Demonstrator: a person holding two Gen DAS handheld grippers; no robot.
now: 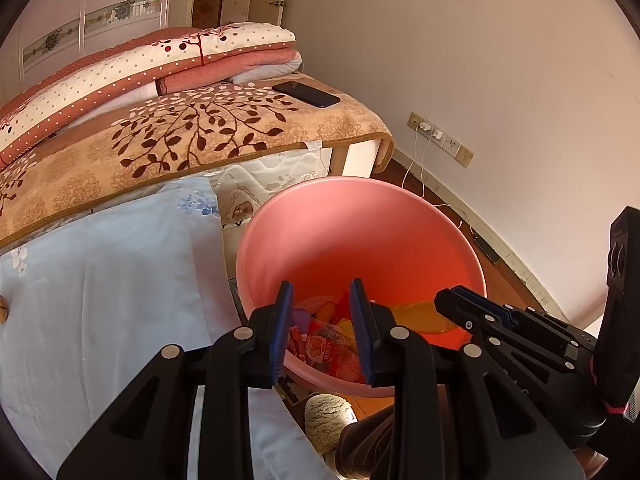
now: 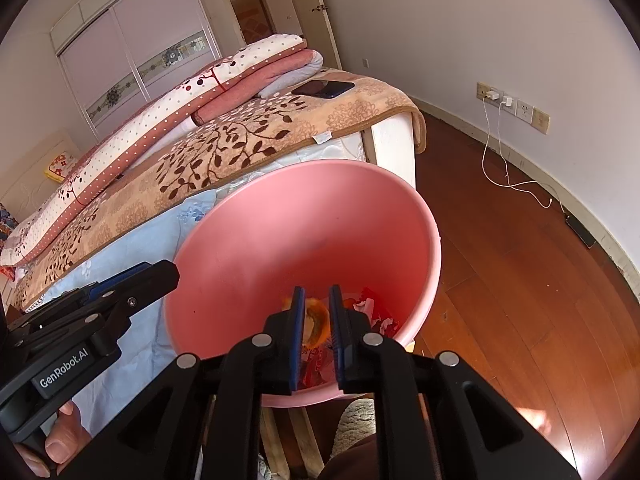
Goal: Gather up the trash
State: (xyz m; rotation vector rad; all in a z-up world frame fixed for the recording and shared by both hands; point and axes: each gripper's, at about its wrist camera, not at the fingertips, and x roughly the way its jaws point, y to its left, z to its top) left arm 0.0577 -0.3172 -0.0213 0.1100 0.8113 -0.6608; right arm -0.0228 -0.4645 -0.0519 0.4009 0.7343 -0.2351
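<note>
A pink plastic bin (image 1: pixel 340 236) stands on the floor beside the bed; it also shows in the right wrist view (image 2: pixel 288 240). Wrappers (image 1: pixel 324 346) and an orange peel (image 1: pixel 420 316) lie at its bottom. My left gripper (image 1: pixel 322 292) is open and empty over the bin's near rim. My right gripper (image 2: pixel 318 296) hovers over the bin with its jaws narrowly apart; an orange peel (image 2: pixel 318 320) shows between them, and I cannot tell if it is held. The right gripper also shows in the left wrist view (image 1: pixel 452 296). A walnut-like object (image 1: pixel 3 310) lies on the pale blue sheet.
The bed (image 1: pixel 180 140) with a leaf-patterned blanket, folded quilts (image 1: pixel 140 68) and a dark phone (image 1: pixel 306 94) lies to the left. A wall with sockets and white cables (image 2: pixel 504 148) stands at the right over the wooden floor (image 2: pixel 500 280). A beige slipper (image 1: pixel 326 420) sits below the bin.
</note>
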